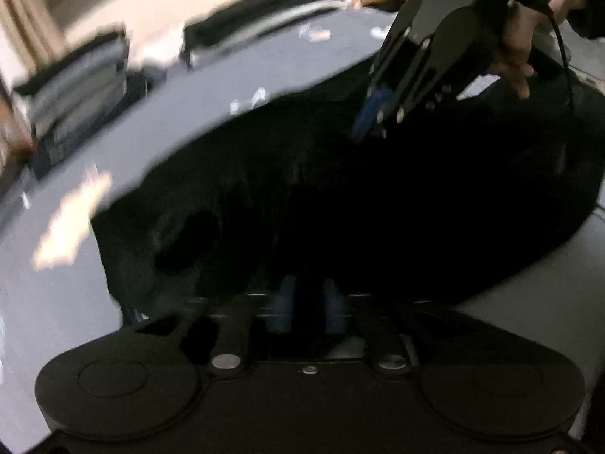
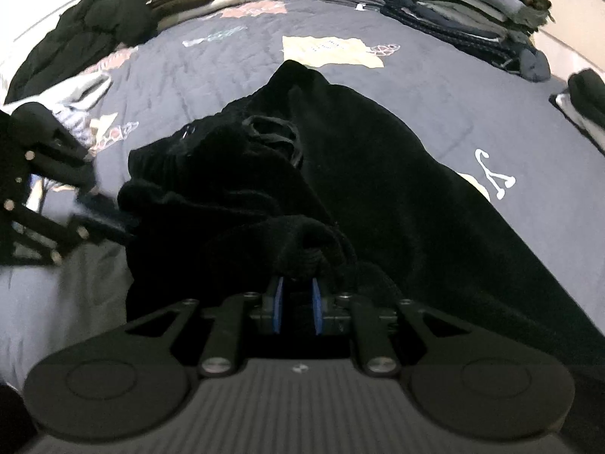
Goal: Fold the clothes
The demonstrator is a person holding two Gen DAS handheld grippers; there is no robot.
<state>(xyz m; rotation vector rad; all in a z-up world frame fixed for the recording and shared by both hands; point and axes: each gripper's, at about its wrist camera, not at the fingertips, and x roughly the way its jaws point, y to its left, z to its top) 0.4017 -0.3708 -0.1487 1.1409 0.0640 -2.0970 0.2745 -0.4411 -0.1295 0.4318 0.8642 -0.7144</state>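
Evidently early: black garment (image 2: 378,174) lies rumpled, unfolded, mid-bed (image 2: 196,75), folded stacks (image 2: 453,7) at its far edge; right gripper (image 2: 297,295) jaws narrow, pinching bunched cloth; left gripper (image 2: 102,215) jaws' state unclear.

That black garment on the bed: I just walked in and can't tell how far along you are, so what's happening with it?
A person is working a black garment on the grey-blue bedspread with two handheld grippers. The right gripper has its jaws clamped on a bunched edge of the fabric. The left gripper is at the garment's other side; whether it grips is unclear. The garment lies rumpled, not yet folded. Stacks of folded clothes sit at the far edge.
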